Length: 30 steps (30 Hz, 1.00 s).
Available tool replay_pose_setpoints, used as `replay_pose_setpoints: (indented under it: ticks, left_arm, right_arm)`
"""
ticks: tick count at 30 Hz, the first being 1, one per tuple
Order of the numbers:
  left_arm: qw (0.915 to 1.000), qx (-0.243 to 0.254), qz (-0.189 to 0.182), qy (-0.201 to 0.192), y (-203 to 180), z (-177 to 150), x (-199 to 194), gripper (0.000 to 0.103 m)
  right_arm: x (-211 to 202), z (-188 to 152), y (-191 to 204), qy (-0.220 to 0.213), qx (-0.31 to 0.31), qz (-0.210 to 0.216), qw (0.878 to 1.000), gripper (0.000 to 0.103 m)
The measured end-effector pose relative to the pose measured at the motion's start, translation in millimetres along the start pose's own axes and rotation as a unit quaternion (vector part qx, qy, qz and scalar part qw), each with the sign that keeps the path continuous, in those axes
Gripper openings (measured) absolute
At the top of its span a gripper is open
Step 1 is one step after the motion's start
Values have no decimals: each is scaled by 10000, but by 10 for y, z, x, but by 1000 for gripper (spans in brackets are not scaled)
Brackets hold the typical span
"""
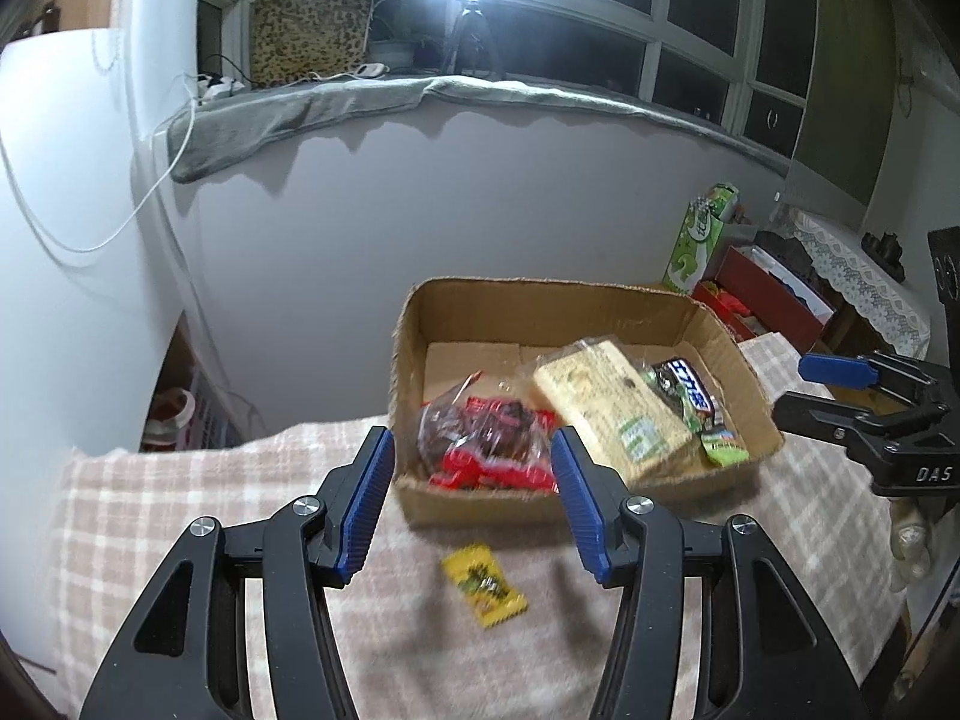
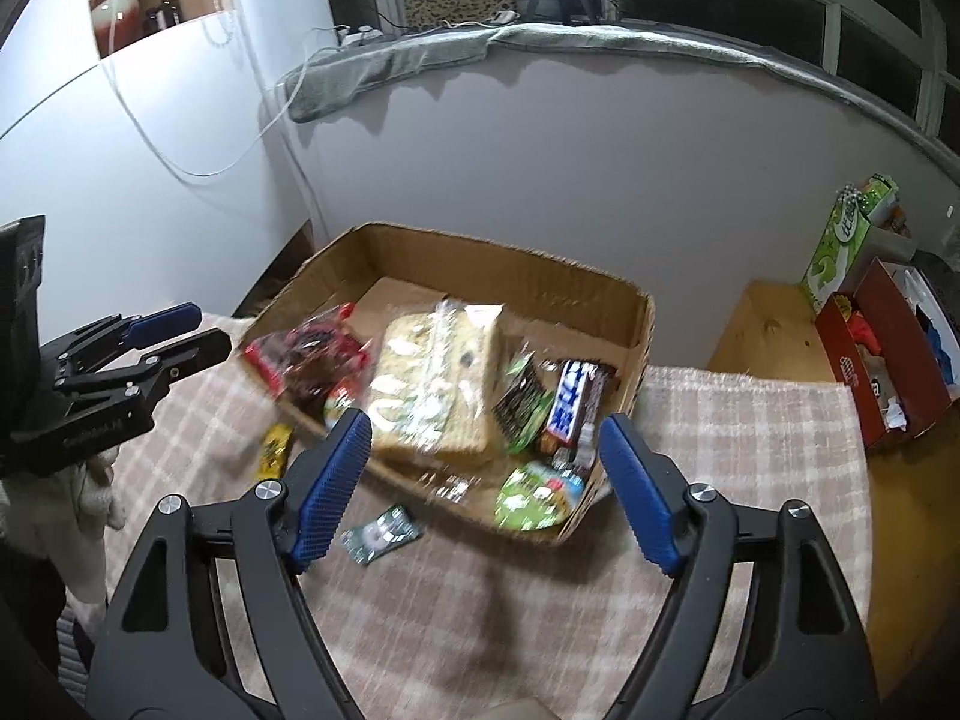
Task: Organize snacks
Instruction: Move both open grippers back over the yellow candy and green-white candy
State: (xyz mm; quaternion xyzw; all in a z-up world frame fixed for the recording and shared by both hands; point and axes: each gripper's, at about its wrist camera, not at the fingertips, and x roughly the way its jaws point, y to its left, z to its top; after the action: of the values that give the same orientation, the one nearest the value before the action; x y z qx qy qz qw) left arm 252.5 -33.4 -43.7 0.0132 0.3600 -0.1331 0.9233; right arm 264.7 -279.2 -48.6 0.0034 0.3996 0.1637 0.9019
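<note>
Still, we hover both the left gripper point(image 1: 474, 498) and the right gripper point(image 2: 486, 492) wide open and empty. Going low for the small yellow flat sachet point(image 1: 483, 585), at six o'clock of the open brown cardboard box point(image 1: 480, 507), we risk sliding it along the plaid cloth point(image 1: 180, 498).

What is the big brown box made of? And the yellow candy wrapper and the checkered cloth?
The box looks like plain corrugated cardboard: matte brown with ragged cut edges. The yellow candy wrapper seems to be thin printed plastic or foil film with crimped ends, though blur hides its sheen. The checkered cloth looks like soft woven fabric, slightly fuzzy and matte.
</note>
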Motion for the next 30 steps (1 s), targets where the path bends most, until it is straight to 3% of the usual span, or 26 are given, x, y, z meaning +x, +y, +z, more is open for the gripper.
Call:
replay_pose_setpoints:
  ticks: [7,10,11,12,14,16,19,30]
  left_arm:
    - [9995,-265,-144,104,179,-225,-95,53]
    - [9990,-335,-199,204,224,-331,-80,53]
    - [9989,-350,-211,239,239,-366,-70,53]
    - [9987,-363,-236,276,250,-394,-54,45]
    - [9975,-474,-326,412,286,-441,11,34]
    - [9955,-626,-451,549,319,-478,90,28]
    - [9945,-653,-476,664,312,-521,182,26]
    - [9891,-843,-724,971,289,-535,518,25]
  right_arm:
    - [-128,-277,190,130,-19,468,9988,79]
    - [-54,-371,285,395,-54,701,9967,54]
    - [-5,-401,325,516,-83,780,9956,41]
    - [32,-417,343,588,-115,807,9949,29]
    - [147,-452,418,745,-204,804,9938,17]
    - [242,-465,462,842,-231,841,9926,16]
    - [387,-471,543,935,-348,791,9919,14]
    - [830,-474,825,1145,-837,445,9889,13]
